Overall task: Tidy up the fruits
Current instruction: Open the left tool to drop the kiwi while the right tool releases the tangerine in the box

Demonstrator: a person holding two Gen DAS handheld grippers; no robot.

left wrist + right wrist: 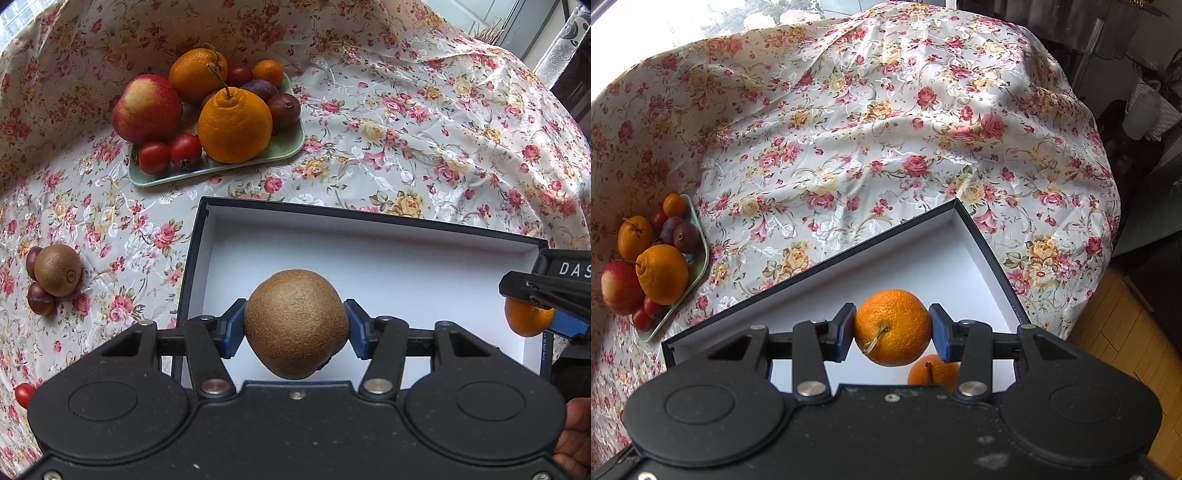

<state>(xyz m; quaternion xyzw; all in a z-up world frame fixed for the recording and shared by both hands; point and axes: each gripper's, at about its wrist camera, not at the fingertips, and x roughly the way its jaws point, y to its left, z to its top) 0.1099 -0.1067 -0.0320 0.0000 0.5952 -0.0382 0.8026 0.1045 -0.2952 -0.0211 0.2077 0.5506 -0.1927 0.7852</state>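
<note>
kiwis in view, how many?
2. One kiwi is clamped in the left gripper over the box; the other kiwi sits on the tablecloth among chestnuts. Others may be hidden.

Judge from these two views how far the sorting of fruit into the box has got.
Done: one orange already lies in the box. In hand: the left tool grips a kiwi over the box, and the right tool grips a second orange. Left: a kiwi on the cloth with small dark fruits beside it, plus the loaded green tray.
</note>
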